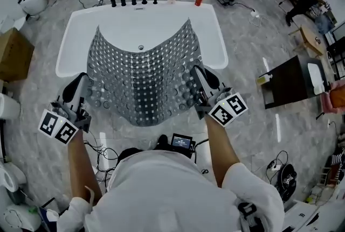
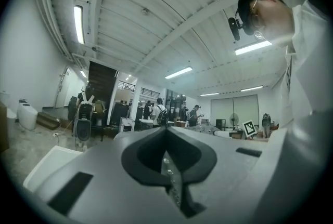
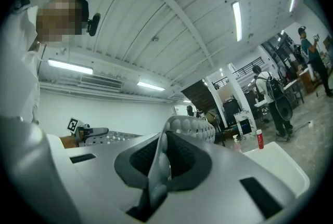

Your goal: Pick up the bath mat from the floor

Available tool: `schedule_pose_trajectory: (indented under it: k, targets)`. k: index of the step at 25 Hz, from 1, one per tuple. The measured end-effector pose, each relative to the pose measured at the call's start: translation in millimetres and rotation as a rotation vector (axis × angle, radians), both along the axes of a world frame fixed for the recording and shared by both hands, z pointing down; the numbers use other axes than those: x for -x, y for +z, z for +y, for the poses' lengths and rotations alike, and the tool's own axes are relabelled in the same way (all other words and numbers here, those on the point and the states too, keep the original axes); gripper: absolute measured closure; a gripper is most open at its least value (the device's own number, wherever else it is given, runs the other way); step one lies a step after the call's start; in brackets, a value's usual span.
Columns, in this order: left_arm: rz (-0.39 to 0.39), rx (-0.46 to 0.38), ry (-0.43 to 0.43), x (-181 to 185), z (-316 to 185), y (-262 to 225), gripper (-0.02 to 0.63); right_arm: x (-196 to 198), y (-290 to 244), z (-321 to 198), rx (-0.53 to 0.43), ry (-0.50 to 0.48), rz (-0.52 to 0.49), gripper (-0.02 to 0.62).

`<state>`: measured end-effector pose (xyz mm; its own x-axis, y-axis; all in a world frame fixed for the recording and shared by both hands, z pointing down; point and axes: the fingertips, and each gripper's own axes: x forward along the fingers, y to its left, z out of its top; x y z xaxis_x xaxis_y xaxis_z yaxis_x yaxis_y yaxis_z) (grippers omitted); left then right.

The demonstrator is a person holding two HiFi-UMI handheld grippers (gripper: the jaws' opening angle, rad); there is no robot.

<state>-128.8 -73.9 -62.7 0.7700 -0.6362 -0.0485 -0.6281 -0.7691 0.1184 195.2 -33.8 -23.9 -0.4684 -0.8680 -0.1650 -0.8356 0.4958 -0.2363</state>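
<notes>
Left tongs (image 1: pixel 88 85) and right tongs (image 1: pixel 198 77) each clenched on a side edge of the studded bath mat (image 1: pixel 143 75)

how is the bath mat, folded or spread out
Spread out. The bath mat hangs as one wide sheet between the left gripper and right gripper, each shut on an edge of it; no fold shows.
</notes>
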Motion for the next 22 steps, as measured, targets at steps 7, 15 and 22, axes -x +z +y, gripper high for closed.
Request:
schedule_pose_trajectory:
  k: [7,15,22]
  targets:
    - [0.061,-0.014,0.034,67.2,49.1,26.7,0.598,66.3,8.5,60.6,-0.021,0.042,0.042,0.558]
    - [0.087,-0.014,0.081,89.3,63.2,8.5,0.600,92.0,-20.5,84.6,-0.045,0.076,0.051,0.558]
    - [0.087,0.007,0.114,102.7,80.5,-3.8,0.600,117.9,-42.3,108.8,-0.043,0.075,0.051,0.558]
